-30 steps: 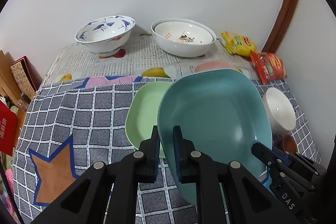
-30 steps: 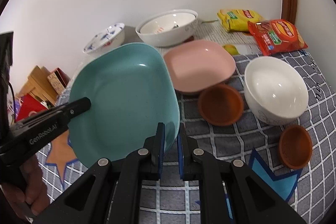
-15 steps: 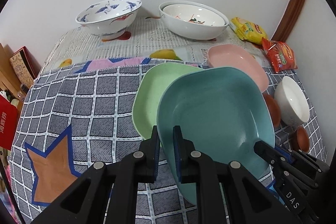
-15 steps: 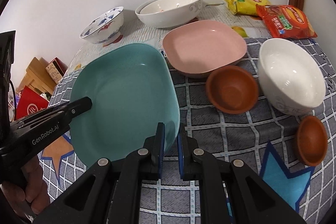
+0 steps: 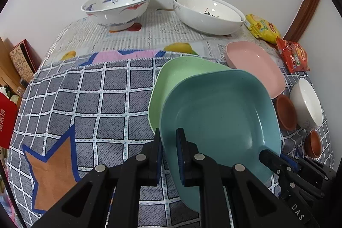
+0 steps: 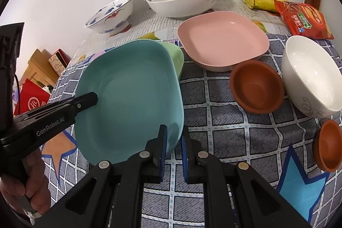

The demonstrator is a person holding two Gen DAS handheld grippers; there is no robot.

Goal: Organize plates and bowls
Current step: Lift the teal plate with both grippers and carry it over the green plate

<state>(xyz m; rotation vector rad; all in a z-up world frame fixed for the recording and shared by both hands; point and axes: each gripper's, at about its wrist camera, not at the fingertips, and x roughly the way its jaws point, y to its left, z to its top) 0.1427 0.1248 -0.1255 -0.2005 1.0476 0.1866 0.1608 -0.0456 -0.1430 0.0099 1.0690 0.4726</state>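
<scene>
left wrist view: the left gripper (image 5: pixel 169 138) has its jaws clamped on the near left rim of the teal plate (image 5: pixel 220 116), which is tilted and lifted off the checked cloth (image 5: pixel 85 99). the right gripper (image 5: pixel 275 156) pinches the same plate at its near right edge. just beyond the jaws, partly under the teal plate, lies the green plate (image 5: pixel 171 82). further ahead and to the right sits the pink plate (image 5: pixel 254 65), with a brown bowl (image 5: pixel 286 112) and a white bowl (image 5: pixel 307 102) right of it. far ahead stand a blue-patterned bowl (image 5: pixel 117 5) and a large white bowl (image 5: pixel 207 14).

right wrist view: the right gripper (image 6: pixel 173 138) is closed on the teal plate's (image 6: pixel 130 97) near right rim. the left gripper (image 6: pixel 92 98) grips its left edge, held by a hand (image 6: pixel 23 191). the green plate (image 6: pixel 176 57) peeks out behind the teal one. ahead and right of the jaws is the pink plate (image 6: pixel 222 40), then the brown bowl (image 6: pixel 256 87) and white bowl (image 6: pixel 310 76).
</scene>
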